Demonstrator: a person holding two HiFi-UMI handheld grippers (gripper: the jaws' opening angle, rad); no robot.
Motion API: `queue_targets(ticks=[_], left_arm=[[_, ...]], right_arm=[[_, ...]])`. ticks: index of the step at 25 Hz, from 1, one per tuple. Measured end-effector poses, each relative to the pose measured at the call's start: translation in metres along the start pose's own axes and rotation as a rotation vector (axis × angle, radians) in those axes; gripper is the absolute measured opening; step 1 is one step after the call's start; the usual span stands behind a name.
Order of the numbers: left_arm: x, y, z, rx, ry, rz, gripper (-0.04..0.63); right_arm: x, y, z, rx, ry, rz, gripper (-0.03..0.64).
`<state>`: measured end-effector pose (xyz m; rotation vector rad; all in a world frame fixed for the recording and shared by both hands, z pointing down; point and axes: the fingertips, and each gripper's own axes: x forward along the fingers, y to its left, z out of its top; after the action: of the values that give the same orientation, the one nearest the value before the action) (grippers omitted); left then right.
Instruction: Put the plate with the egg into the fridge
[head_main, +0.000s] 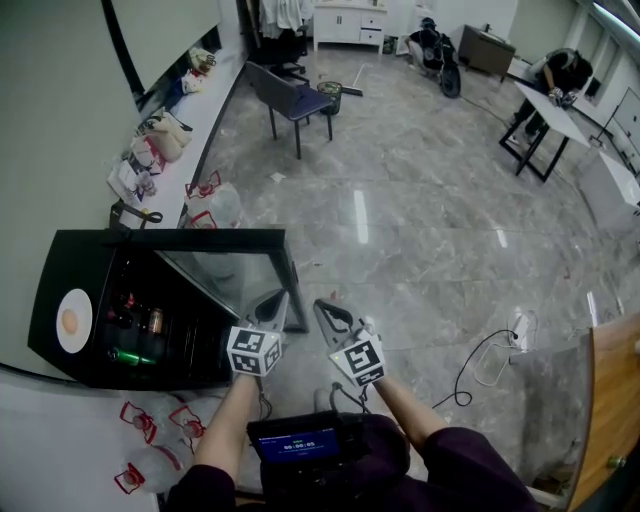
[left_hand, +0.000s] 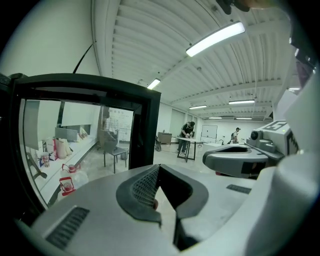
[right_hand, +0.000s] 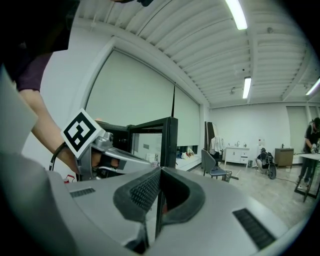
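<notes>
A white plate (head_main: 74, 320) with a brown egg (head_main: 69, 321) lies on top of the black mini fridge (head_main: 60, 265) at the left of the head view. The fridge's glass door (head_main: 232, 272) stands open, and bottles and cans show on the shelves inside. My left gripper (head_main: 276, 300) is shut and empty, just in front of the door's edge (left_hand: 146, 131). My right gripper (head_main: 322, 308) is beside it on the right, also shut and empty. Each gripper shows in the other's view: the right gripper (left_hand: 240, 162) and the left gripper (right_hand: 107, 150).
A grey chair (head_main: 292, 100) stands farther out on the marble floor. Bags line the ledge (head_main: 165, 135) by the wall, and red-handled bags (head_main: 150, 425) lie near my feet. A cable with a socket strip (head_main: 515, 330) runs on the right. A person bends over a table (head_main: 550, 110).
</notes>
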<state>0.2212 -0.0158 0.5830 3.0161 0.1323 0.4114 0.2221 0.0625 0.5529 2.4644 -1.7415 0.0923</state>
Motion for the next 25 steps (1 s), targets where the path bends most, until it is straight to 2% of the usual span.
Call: queue_targets(ticks=[7, 12, 15, 18, 21, 25], left_arm=[[-0.041, 0.015, 0.023, 0.022, -0.045, 0.089, 0.009], [-0.104, 0.045, 0.049, 0.074, -0.073, 0.211, 0.009], [-0.154, 0.066, 0.064, 0.129, -0.065, 0.295, 0.009], [-0.212, 0.088, 0.076, 0.211, -0.019, 0.377, 0.009], [-0.267, 0.114, 0.086, 0.292, 0.065, 0.438, 0.009], [-0.335, 0.154, 0.099, 0.343, 0.196, 0.487, 0.009]], right_arm=[[0.013, 0.026, 0.025, -0.055, -0.040, 0.118, 0.008], [0.038, 0.070, 0.059, -0.120, -0.057, 0.251, 0.008], [0.054, 0.110, 0.082, -0.183, -0.110, 0.344, 0.008], [0.069, 0.161, 0.104, -0.274, -0.193, 0.444, 0.008], [0.085, 0.213, 0.128, -0.399, -0.280, 0.524, 0.008], [0.111, 0.280, 0.158, -0.536, -0.358, 0.608, 0.008]])
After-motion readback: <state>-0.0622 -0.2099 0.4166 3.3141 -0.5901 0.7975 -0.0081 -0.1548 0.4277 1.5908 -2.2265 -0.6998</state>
